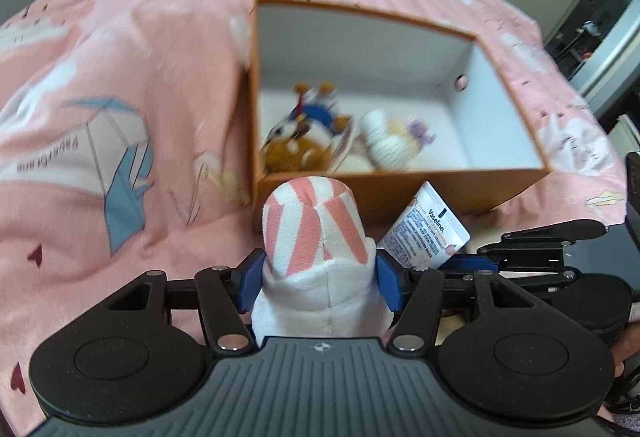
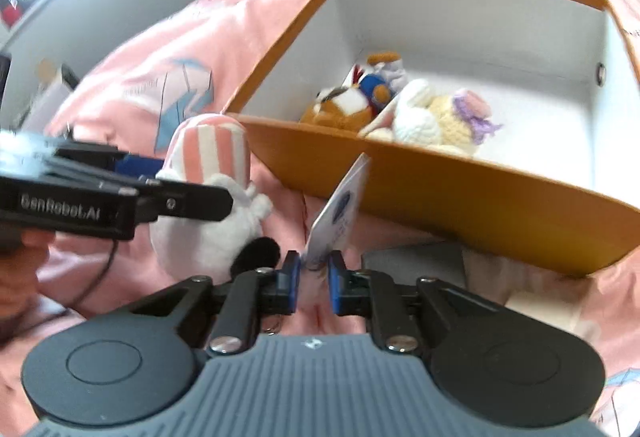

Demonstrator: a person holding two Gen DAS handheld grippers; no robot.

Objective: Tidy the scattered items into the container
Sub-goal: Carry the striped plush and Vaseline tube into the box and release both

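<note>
At six o'clock of the orange box (image 1: 400,193), left gripper (image 1: 318,279) clamps the striped plush toy (image 1: 316,233)! Right gripper (image 2: 314,277), at its three o'clock, pinches the Vaseline tube (image 2: 340,213) narrowly.

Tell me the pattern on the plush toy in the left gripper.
Pink and white stripes on the plush toy, above a plain white part; clearest in the left wrist view.

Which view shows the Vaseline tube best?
The left wrist view: the Vaseline tube faces the camera, label readable, in front of the orange box. The right wrist view shows it nearly edge-on, clamped in the right gripper.
</note>
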